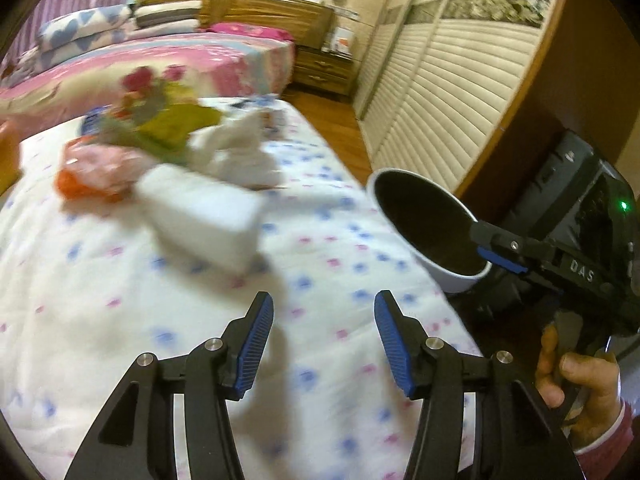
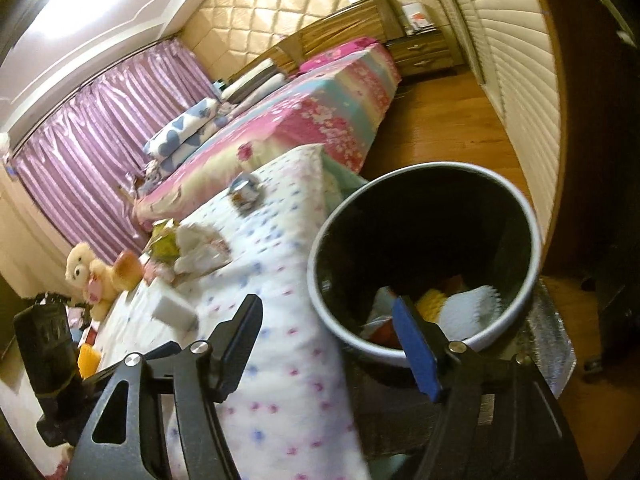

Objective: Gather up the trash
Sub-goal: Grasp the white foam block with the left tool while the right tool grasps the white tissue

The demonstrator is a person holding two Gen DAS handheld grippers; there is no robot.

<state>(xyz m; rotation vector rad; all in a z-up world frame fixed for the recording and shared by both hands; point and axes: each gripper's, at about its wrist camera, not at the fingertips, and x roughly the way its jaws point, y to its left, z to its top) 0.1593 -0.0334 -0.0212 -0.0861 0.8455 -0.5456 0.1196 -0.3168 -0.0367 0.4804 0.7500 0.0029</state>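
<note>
My left gripper (image 1: 325, 300) is open and empty above a white quilt with blue and pink spots (image 1: 120, 320). Ahead of it on the quilt lie a white block (image 1: 200, 216), a pink-and-orange wrapper (image 1: 96, 172), a yellow-green wrapper (image 1: 176, 124) and crumpled white tissue (image 1: 236, 152). A dark bin with a white rim (image 1: 452, 280) stands at the quilt's right edge. My right gripper (image 2: 326, 304) is open with nothing held, right by the bin (image 2: 318, 240). Inside the bin lie yellow, white and red scraps (image 2: 468, 308). A person's hand (image 1: 576, 372) holds the right gripper's handle.
A small shiny crumpled item (image 2: 244, 192) lies farther up the quilt. A teddy bear (image 2: 88, 276) sits at its left edge. Beyond are a bed with pink bedding (image 2: 320, 112), a nightstand (image 1: 324, 68), slatted wardrobe doors (image 1: 432, 120) and wooden floor (image 2: 440, 128).
</note>
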